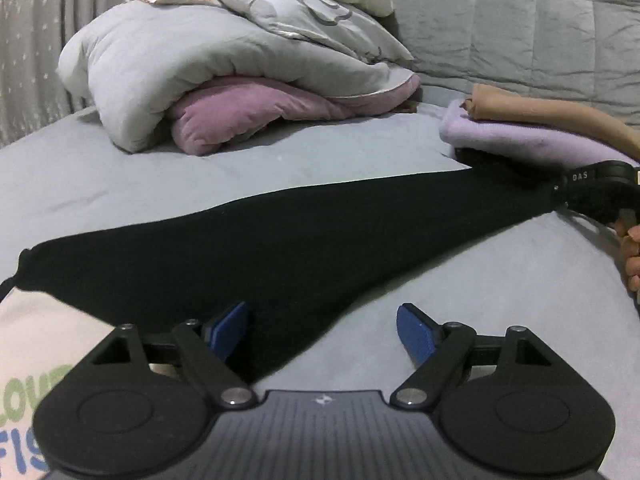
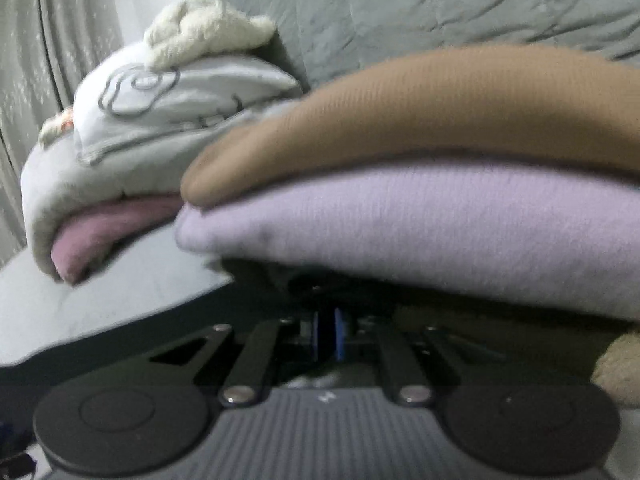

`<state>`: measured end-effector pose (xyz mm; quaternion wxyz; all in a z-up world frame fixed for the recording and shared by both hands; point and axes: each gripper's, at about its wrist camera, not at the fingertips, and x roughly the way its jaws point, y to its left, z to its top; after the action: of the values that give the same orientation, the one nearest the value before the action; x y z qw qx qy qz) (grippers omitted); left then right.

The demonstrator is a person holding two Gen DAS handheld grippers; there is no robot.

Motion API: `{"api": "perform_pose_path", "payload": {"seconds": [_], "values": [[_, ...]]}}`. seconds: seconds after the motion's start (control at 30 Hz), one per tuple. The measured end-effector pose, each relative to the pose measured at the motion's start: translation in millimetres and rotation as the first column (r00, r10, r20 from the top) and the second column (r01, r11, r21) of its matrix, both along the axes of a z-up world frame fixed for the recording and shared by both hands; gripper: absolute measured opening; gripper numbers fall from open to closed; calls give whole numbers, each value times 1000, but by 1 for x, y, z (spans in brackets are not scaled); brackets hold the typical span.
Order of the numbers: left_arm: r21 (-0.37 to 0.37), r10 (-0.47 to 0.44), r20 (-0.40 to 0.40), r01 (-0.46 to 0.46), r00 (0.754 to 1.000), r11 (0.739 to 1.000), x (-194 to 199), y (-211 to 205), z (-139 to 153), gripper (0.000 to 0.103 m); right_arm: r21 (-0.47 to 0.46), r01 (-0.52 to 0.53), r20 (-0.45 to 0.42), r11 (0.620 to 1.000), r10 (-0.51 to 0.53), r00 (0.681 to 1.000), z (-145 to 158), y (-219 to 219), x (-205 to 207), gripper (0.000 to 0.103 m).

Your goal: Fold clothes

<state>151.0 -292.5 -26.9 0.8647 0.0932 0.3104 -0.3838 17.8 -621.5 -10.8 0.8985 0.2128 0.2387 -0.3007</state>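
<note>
Your left gripper [image 1: 324, 332]: fingers wide apart, holding nothing, over the black garment [image 1: 280, 240] | your right gripper [image 2: 328, 334]: clamped on its far end beside the folded stack [image 2: 400, 216] | garment stretched across the bed [image 1: 200, 176].

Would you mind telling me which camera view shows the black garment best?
The left wrist view. There the black garment lies stretched across the bed, from the open left gripper to the right gripper. The right wrist view shows only a dark, blurred patch of it at the closed pads.
</note>
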Motion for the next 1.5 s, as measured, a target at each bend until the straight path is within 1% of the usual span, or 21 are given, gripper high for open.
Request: {"api": "perform_pose_path", "payload": {"seconds": [0.07, 0.1, 0.17, 0.2, 0.23, 0.4, 0.43, 0.5, 0.6, 0.63, 0.77, 0.87, 0.97, 1.17, 1.23, 1.3, 1.37, 1.4, 1.43, 1.47, 1.5], "values": [[-9, 14, -9, -14, 1000, 1000, -1, 1, 1, 81, 6, -4, -8, 1000, 4, 1000, 2, 6, -1, 13], [-13, 28, -13, -29, 1000, 1000, -3, 3, 3, 81, 10, -6, -12, 1000, 6, 1000, 3, 9, -1, 18], [-28, 52, -22, -53, 998, 998, -11, 6, 5, 81, 16, -9, -20, 1000, 10, 1000, 4, 14, -2, 35], [-40, 64, -26, -65, 998, 997, -16, 9, 7, 81, 20, -11, -24, 1000, 12, 1000, 5, 17, -3, 50], [-50, 73, -27, -74, 997, 996, -21, 11, 8, 82, 23, -13, -27, 1000, 14, 1000, 6, 20, -3, 56], [-116, 150, -72, -157, 986, 981, -46, 40, 14, 82, 44, -23, -45, 999, 25, 999, 11, 34, -6, 63], [-129, 169, -76, -178, 983, 976, -53, 49, 15, 82, 87, -39, -34, 995, 42, 999, 17, 41, -17, 65], [-140, 202, -73, -210, 977, 968, -65, 65, 18, 82, 118, -64, -24, 991, 67, 997, 21, 52, -23, 66], [-139, 250, -109, -264, 962, 954, -81, 91, 19, 82, 154, -92, -13, 984, 95, 995, 23, 65, -30, 66], [-143, 267, -111, -281, 957, 949, -87, 103, 19, 82, 195, -126, -2, 973, 129, 992, 24, 78, -35, 66], [-153, 324, -126, -341, 938, 927, -113, 159, 24, 82, 253, -236, 14, 938, 240, 971, 25, 112, -46, 66], [-138, 380, -122, -395, 917, 908, -127, 198, 29, 82, 300, -276, 27, 913, 281, 959, 22, 122, -53, 65], [-142, 449, -137, -466, 883, 873, -139, 244, 33, 82, 345, -316, 41, 884, 322, 946, 19, 132, -61, 63], [-113, 590, -136, -605, 796, 788, -170, 330, 34, 82, 430, -390, 76, 814, 398, 914, 14, 153, -76, 55], [-110, 632, -131, -644, 764, 757, -181, 353, 32, 80, 457, -413, 90, 787, 422, 902, 12, 160, -81, 48], [-120, 655, -160, -673, 739, 730, -191, 374, 28, 79, 483, -436, 104, 759, 445, 890, 10, 166, -86, 45], [-126, 659, -204, -687, 723, 715, -200, 395, 20, 75, 508, -457, 119, 730, 467, 876, 8, 173, -91, 42], [-128, 655, -223, -688, 722, 714, -204, 401, 16, 69, 520, -468, 126, 714, 478, 870, 7, 176, -93, 40], [-132, 650, -241, -688, 721, 714, -207, 407, 13, 59, 532, -478, 134, 699, 488, 862, 6, 180, -96, 39], [-148, 631, -276, -681, 725, 717, -211, 413, 9, 53, 544, -488, 142, 683, 498, 855, 5, 183, -98, 39], [-177, 597, -341, -673, 726, 718, -215, 421, 2, 44, 555, -498, 150, 666, 508, 848, 4, 187, -101, 38]]}}
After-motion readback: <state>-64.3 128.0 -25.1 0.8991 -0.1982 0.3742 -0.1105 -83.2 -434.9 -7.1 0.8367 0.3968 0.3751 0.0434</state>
